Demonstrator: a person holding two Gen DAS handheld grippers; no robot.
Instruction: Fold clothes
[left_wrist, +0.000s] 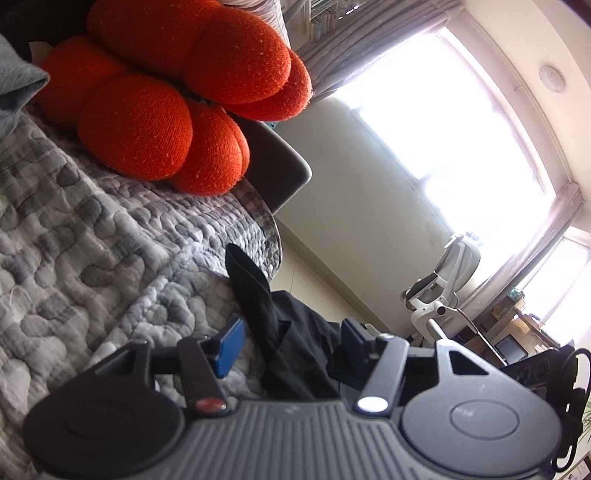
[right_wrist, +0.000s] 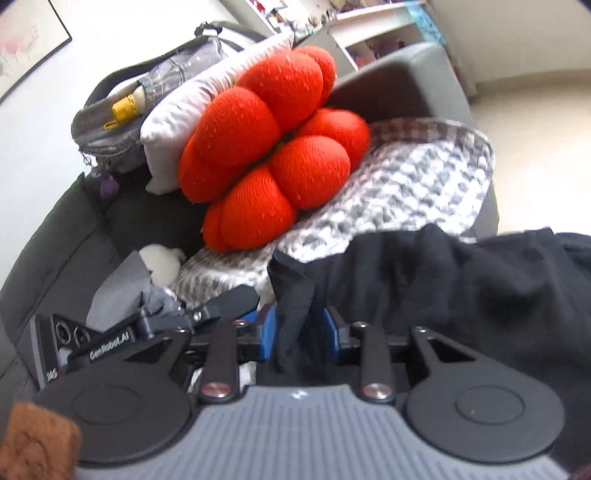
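Observation:
A black garment (left_wrist: 291, 332) lies rumpled at the edge of a grey quilted sofa cover (left_wrist: 92, 240). In the left wrist view my left gripper (left_wrist: 291, 339) stands open, its blue pads wide apart on either side of a fold of the black cloth. In the right wrist view my right gripper (right_wrist: 299, 332) is shut on a bunched fold of the black garment (right_wrist: 461, 288), which spreads out to the right. The other gripper's black body (right_wrist: 147, 325) shows at the left.
A big orange-red flower-shaped cushion (left_wrist: 177, 96) sits on the quilt, also in the right wrist view (right_wrist: 273, 158). A white pillow (right_wrist: 192, 103) and grey bag (right_wrist: 122, 110) lie behind it. Grey clothes (right_wrist: 122, 291) lie at the left. An office chair (left_wrist: 443, 288) stands by the window.

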